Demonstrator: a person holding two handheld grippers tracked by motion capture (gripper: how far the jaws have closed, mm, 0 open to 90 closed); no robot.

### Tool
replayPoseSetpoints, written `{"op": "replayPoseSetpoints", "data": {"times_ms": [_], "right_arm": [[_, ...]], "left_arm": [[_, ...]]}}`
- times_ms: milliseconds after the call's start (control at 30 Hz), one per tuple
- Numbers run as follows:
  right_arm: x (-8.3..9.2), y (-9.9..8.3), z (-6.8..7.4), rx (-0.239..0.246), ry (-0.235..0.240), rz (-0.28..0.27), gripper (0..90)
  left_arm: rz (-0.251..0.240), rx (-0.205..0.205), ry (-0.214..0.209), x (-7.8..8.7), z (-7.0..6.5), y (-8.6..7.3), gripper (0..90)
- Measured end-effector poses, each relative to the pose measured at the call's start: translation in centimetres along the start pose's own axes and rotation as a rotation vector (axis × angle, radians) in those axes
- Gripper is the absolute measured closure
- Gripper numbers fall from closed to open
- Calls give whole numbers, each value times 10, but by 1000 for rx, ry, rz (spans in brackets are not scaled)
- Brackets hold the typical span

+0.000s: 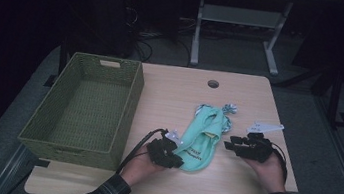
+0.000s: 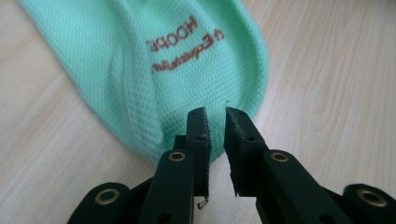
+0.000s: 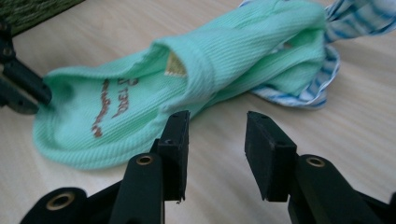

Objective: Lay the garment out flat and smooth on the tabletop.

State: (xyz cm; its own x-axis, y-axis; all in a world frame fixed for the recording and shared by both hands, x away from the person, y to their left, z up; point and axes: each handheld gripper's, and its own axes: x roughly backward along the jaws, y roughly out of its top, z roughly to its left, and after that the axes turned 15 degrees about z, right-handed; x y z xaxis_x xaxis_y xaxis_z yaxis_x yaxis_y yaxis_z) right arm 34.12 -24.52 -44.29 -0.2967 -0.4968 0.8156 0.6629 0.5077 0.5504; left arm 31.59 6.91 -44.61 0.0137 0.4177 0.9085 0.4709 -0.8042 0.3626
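High cam looks down; both gripper cams close, sharing green sock [image 2: 154,70].

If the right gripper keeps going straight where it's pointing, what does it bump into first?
Probably the mint green sock. The right gripper has open jaws aimed at its long edge across a strip of bare table. The striped sock lies off to the side, likely missed.

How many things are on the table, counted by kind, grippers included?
Socks: 2, a green sock and a striped sock under its far end
Baskets: 1, the basket
Grippers: 2, the left gripper and the right gripper
Total: 5
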Motion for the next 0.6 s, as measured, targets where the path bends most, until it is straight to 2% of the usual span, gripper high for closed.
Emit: {"op": "replayPoseSetpoints", "data": {"times_ms": [33,233,333,600], "right_arm": [[0,-2,2,3,3,0,594],[-5,-8,16,39,22,22,594],[-9,-8,22,57,27,30,594],[-15,-9,36,78,44,33,595]], "left_arm": [[3,-14,10,2,1,2,778],[-25,-7,41,13,7,10,746],[-54,24,49,16,13,15,728],[-84,43,90,22,36,36,706]]}}
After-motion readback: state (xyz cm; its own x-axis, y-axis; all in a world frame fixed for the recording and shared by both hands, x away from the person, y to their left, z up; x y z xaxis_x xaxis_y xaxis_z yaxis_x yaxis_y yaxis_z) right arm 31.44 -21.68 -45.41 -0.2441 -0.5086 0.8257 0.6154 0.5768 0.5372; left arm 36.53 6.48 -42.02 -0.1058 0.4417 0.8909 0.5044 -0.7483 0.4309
